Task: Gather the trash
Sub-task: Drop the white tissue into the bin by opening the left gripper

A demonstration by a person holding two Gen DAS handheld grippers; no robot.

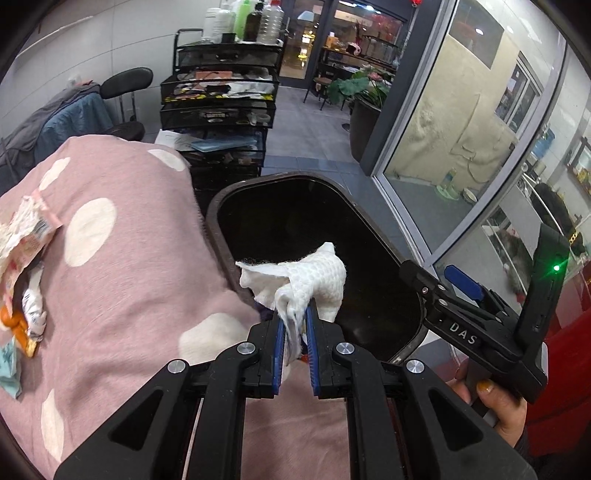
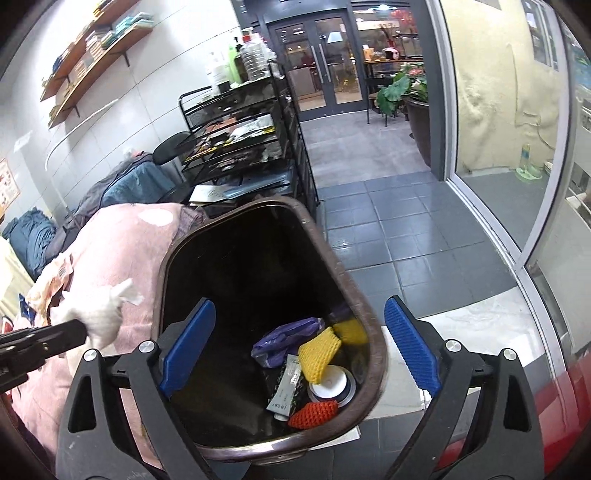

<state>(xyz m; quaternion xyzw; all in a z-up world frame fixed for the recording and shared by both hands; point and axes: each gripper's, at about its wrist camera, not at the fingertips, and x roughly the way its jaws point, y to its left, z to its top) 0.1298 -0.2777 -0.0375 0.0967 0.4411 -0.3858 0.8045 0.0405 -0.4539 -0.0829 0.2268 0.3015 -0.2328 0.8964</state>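
The left gripper (image 1: 295, 325) is clamped on a crumpled white tissue (image 1: 310, 284), pinched between its blue pads (image 1: 279, 350). In the left wrist view the tissue sits above the near left rim of the dark brown trash bin (image 1: 373, 206), partly over the bin opening and partly over the edge of the pink polka-dot blanket (image 1: 122, 266). In the right wrist view the same tissue (image 2: 101, 317) appears beside the bin's left rim, over the blanket (image 2: 140, 229) — not inside the bin.

The right gripper (image 2: 299, 343) stands with its jaws wide apart and holds nothing. Its blue pads (image 2: 412, 345) straddle the near end of the trash bin (image 2: 332, 258), one pad to each side of the opening. The right hand (image 1: 495, 406) grips the device handle at the lower right of the left wrist view.

Bin contents visible in the right wrist view:
- two yellow foam nets (image 2: 318, 354)
- an orange foam net (image 2: 313, 414)
- a purple plastic bag (image 2: 284, 338)
- a white round lid (image 2: 330, 382)
- a grey sachet (image 2: 286, 391)

More wrappers (image 1: 22, 243) lie on the blanket at the left edge, well apart from the bin. A black mesh trolley (image 1: 221, 92) stands behind the blanket — loaded with bottles (image 1: 255, 20) on top.
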